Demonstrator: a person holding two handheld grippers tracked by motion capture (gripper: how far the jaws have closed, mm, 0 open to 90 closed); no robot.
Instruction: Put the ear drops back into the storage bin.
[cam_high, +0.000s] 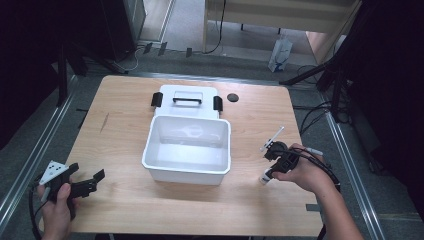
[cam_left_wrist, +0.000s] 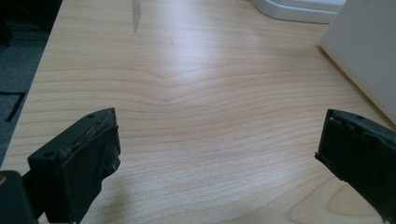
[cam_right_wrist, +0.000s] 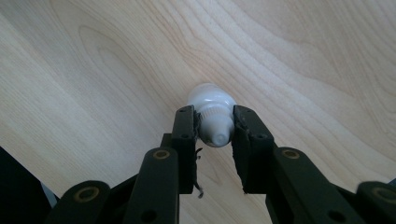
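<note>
A small white bottle (cam_right_wrist: 210, 100) stands on the wooden table (cam_high: 125, 125) right of the white tub. My right gripper (cam_right_wrist: 214, 122) comes down on it from above and is shut on its cap. In the high view the bottle (cam_high: 264, 178) shows just under the right gripper (cam_high: 269, 172), near the table's right front. My left gripper (cam_high: 88, 173) hovers low at the table's front left corner. In the left gripper view it (cam_left_wrist: 219, 122) is open wide, with bare wood between its jaws.
An open white tub (cam_high: 150, 162) sits mid-table, its wall at the right of the left gripper view (cam_left_wrist: 364, 51). Its lid (cam_high: 187, 92), with a black handle and latches, lies behind it. A small black disc (cam_high: 232, 97) lies farther back right.
</note>
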